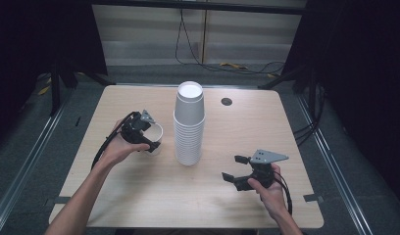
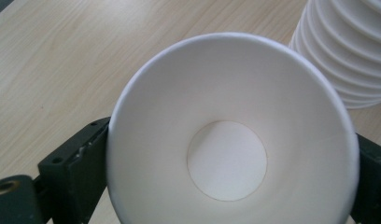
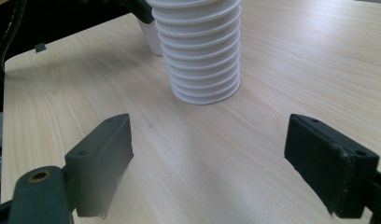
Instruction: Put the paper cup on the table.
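A tall stack of white paper cups (image 1: 189,123) stands rim-down in the middle of the wooden table (image 1: 247,127). To its left, my left gripper (image 1: 152,137) is shut on a single white cup (image 1: 159,133). In the left gripper view this cup (image 2: 233,140) is mouth-up and empty, its wall pressed between both black jaws, with the stack (image 2: 352,46) just beyond at the right. My right gripper (image 1: 231,167) is held open near the front right of the table, with nothing between its jaws. It (image 3: 216,163) points at the stack (image 3: 202,51) from a short distance away.
A round dark grommet hole (image 1: 226,101) sits in the table behind the stack. Bare wood lies between my right gripper and the stack. Cables (image 1: 188,49) run across the floor beyond the far edge, and dark curtains flank both sides.
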Action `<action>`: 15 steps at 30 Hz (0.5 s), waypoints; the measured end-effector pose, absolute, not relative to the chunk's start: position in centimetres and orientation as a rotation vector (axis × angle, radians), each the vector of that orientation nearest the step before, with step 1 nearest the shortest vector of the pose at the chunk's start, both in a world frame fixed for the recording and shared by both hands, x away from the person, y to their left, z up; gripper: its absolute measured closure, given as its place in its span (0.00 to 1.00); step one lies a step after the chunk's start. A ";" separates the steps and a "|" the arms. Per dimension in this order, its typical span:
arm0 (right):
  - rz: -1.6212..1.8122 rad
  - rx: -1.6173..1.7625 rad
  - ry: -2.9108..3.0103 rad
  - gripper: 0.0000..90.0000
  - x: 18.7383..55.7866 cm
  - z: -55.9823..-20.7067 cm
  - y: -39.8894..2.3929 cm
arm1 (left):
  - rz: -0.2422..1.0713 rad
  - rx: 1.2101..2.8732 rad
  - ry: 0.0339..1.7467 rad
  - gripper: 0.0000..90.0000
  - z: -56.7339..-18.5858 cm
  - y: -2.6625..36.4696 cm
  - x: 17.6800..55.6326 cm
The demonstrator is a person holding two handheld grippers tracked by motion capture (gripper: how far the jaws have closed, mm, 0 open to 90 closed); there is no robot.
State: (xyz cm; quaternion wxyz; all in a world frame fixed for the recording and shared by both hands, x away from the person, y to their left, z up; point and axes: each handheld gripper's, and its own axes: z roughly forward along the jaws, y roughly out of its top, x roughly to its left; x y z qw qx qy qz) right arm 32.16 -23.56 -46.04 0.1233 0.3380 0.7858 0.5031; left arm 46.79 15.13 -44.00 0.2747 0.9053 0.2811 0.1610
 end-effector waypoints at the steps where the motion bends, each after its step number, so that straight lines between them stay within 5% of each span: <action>1: 1.463 0.984 2.293 0.17 32.1 -46.0 -23.5 | 0.437 2.429 0.758 0.06 -44.1 15.1 46.8; 15: 1.458 0.984 2.307 0.17 32.2 -46.2 -23.4 | 0.297 2.362 0.813 0.11 -45.7 16.2 47.1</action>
